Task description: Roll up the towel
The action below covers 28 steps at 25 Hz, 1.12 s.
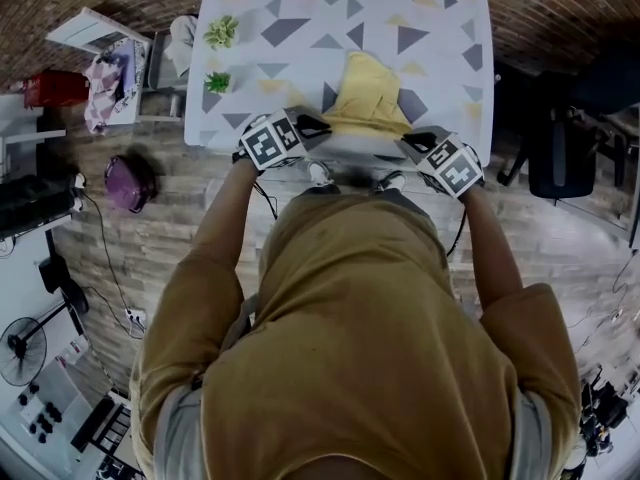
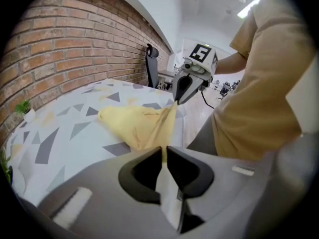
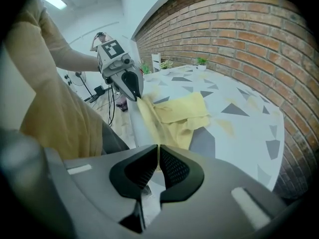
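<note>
Towel (image 1: 368, 93) corners pinched in shut left tongs (image 2: 164, 152); right tongs (image 3: 158, 149) likewise.

A triangle-patterned table (image 1: 440, 8) is set against a brick wall (image 2: 65, 49). Wood-plank floor (image 1: 150, 258) is seen around it, a dark office chair (image 1: 565, 148) at its right end, a fan (image 1: 22, 350) well left.

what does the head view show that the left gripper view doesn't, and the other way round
Only the head view: a rounded purple object and a black standing fan on the wood-plank floor, plus the marker cube on the left gripper.
Only the left gripper view: that gripper's fingers shut on a corner of the yellow cloth towel, and a ceiling light strip.
Both: the towel, the white table with grey and yellow triangles, and the right gripper holding the towel's other corner.
</note>
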Available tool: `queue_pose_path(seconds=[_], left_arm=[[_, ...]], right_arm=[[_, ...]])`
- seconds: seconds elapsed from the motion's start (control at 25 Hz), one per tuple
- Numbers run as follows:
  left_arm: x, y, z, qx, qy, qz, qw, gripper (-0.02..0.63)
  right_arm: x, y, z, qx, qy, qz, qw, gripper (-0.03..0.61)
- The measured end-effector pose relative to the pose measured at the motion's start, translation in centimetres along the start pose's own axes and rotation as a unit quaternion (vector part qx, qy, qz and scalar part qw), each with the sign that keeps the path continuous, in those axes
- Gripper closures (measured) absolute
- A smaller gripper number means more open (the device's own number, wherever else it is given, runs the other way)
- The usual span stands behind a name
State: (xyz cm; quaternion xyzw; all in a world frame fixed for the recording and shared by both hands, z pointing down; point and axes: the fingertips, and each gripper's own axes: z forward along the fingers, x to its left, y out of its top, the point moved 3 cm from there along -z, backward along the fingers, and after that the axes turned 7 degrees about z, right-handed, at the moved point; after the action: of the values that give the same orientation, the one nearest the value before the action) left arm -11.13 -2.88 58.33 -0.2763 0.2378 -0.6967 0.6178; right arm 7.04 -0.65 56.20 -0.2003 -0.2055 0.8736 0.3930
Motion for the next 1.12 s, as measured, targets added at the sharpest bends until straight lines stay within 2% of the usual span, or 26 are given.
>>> queue_pose_path(seconds=[0.12, 0.28, 0.44, 0.68, 0.88, 1.12], left_arm=[[0.7, -0.1, 0.0, -0.009, -0.012, -0.019, 0.9997, 0.520], [1.4, -0.3, 0.1, -0.024, -0.036, -0.063, 0.9971, 0.520], [2.1, -0.7, 0.8, -0.022, -0.065, -0.093, 0.9933, 0.520], [4.7, 0.1, 1.1, -0.020, -0.080, -0.122, 0.9891, 0.520], [6.5, 0.4, 1.9, 0.005, -0.065, -0.114, 0.9913, 0.520], [7.2, 0.2, 3.0, 0.029, -0.012, -0.088, 0.9956, 0.519]], right_arm=[[-0.6, 0.4, -0.1, 0.004, 0.005, 0.002, 1.000, 0.560], [-1.6, 0.8, 0.2, 0.010, 0.014, 0.007, 1.000, 0.560], [-2.9, 1.0, 1.0, 0.021, 0.033, 0.031, 0.999, 0.560], [-5.3, 1.5, 1.9, 0.027, 0.046, 0.067, 0.996, 0.560], [-6.8, 1.4, 2.7, 0.043, 0.046, 0.076, 0.995, 0.558], [-7.7, 1.2, 3.4, 0.050, 0.022, 0.060, 0.997, 0.558]])
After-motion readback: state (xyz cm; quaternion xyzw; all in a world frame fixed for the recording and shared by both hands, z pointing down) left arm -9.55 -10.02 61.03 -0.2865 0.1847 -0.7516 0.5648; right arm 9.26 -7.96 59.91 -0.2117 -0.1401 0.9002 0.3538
